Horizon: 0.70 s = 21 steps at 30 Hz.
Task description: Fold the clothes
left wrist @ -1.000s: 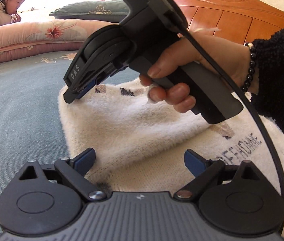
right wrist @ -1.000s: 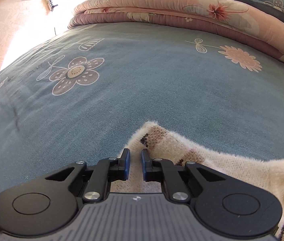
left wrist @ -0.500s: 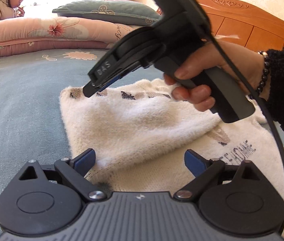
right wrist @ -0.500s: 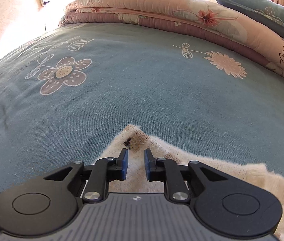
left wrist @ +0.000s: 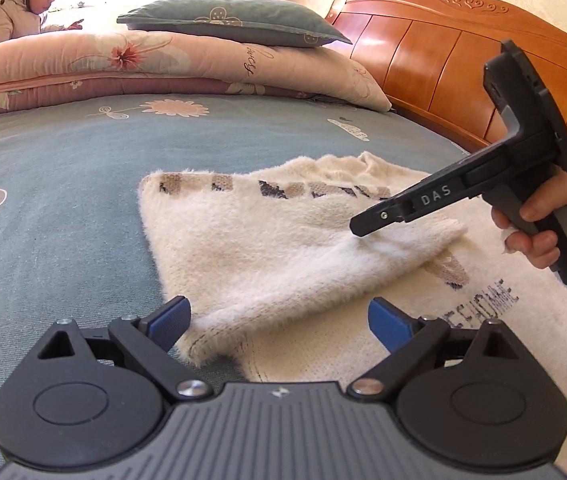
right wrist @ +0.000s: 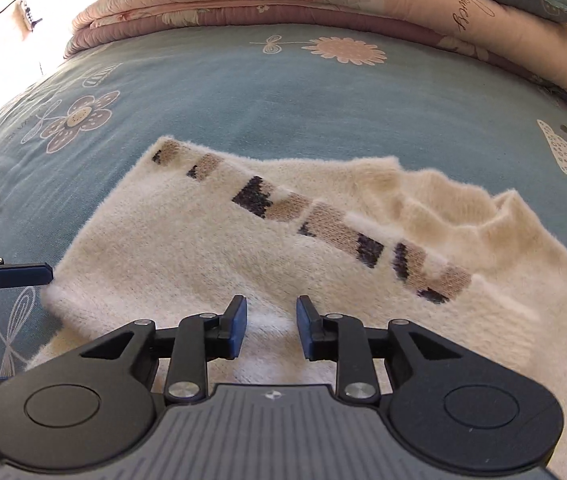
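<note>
blue-green floral bedspread (right wrist: 243, 92) spans the bed. cream fuzzy sweater (left wrist: 283, 240) lies on it, one side folded over. left gripper (left wrist: 279, 320) spread wide at the near folded edge, empty. right gripper (right wrist: 271, 330) parted above the knit, holding nothing.

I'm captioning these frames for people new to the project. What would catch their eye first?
A fluffy cream sweater with a band of dark and tan blocks lies partly folded on the blue flowered bedspread. The right gripper hangs low over it, fingers apart; the left gripper gapes wide at the folded edge. Behind, a rolled pink quilt lies beside the orange wooden headboard.
</note>
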{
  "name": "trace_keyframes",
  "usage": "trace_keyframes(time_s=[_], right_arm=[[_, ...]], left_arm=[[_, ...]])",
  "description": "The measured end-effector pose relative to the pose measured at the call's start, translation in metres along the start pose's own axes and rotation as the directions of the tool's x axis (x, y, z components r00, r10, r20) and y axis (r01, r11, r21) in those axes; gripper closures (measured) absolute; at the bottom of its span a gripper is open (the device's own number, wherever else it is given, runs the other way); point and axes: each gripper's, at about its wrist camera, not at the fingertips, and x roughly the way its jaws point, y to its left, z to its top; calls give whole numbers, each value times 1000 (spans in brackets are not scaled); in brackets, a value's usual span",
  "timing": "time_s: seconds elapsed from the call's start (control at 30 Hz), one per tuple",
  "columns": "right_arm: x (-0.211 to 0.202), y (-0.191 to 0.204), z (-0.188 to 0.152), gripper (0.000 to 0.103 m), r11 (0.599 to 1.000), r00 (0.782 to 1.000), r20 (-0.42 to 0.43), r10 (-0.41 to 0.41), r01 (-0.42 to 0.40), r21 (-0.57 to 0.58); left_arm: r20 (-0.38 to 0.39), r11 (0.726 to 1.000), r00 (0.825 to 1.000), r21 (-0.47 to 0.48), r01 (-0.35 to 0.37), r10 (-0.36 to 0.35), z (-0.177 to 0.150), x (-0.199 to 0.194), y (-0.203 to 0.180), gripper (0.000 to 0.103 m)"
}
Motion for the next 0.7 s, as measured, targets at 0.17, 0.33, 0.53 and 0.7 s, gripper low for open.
trace_keyframes(time_s=[0.17,0.33,0.53,0.7], right_arm=[[0,6,4,67,999,998,47,-41,42,-18],[17,1,5,67,992,992,31,-126,126,7],[4,-18,-12,65,979,982,20,-189,187,85],[-10,-34,-27,62,963,972,17,-234,229,146]], left_arm=[[15,1000,1000,-15,-8,8,0,-6,2,8],[2,1000,1000,-13,-24,24,-1,-4,3,8],[-10,998,999,-39,-43,43,0,-3,8,8],[-43,995,995,-39,-87,85,1,-1,6,8]])
